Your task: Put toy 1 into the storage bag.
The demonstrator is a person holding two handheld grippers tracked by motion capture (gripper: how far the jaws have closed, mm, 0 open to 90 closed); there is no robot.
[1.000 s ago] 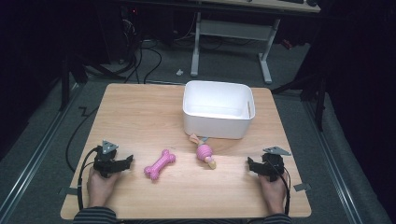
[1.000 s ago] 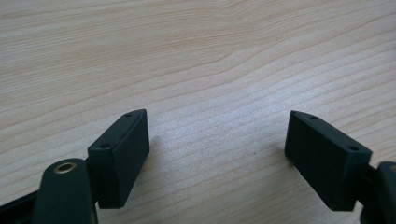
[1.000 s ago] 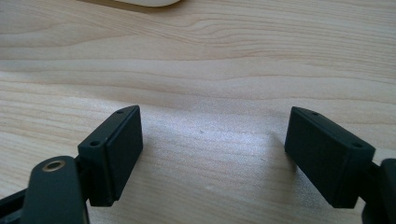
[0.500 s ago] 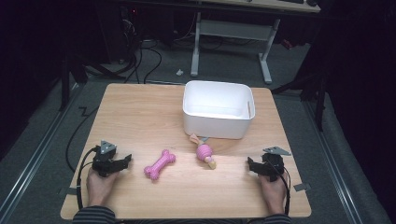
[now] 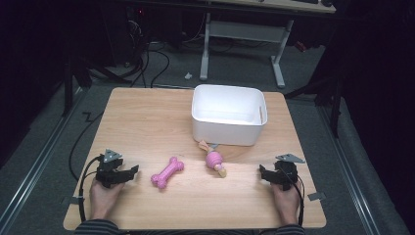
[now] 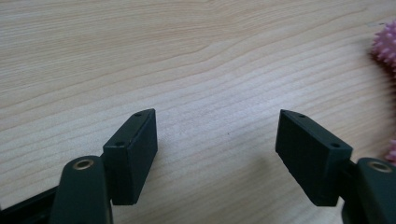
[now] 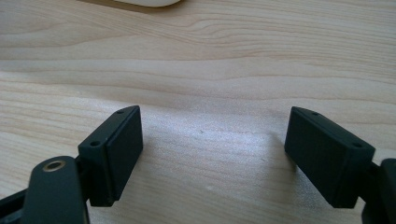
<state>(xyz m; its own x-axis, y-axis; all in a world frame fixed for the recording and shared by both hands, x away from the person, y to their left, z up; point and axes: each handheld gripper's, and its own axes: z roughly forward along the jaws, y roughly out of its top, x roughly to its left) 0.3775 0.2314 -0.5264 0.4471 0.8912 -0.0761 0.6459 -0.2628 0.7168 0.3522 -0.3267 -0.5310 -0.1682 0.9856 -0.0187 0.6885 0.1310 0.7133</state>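
Note:
A pink bone-shaped toy (image 5: 167, 172) lies on the wooden table (image 5: 142, 122), just right of my left gripper (image 5: 133, 171). In the left gripper view the left gripper (image 6: 217, 116) is open over bare wood; its jaws have just been closing a little, with nothing between them. The toy's spiky pink edge (image 6: 385, 44) shows at the right of that view. A second toy (image 5: 214, 160), a pink ball with tan ends, lies in front of the white tub (image 5: 229, 115). My right gripper (image 5: 263, 172) rests near the front right, open (image 7: 215, 112) and holding nothing.
The tub stands at the back centre-right of the table, and its lower edge (image 7: 144, 2) shows at the top of the right gripper view. Cables and a desk frame (image 5: 240, 39) lie on the dark floor beyond. Bare wood lies between the toys and both grippers.

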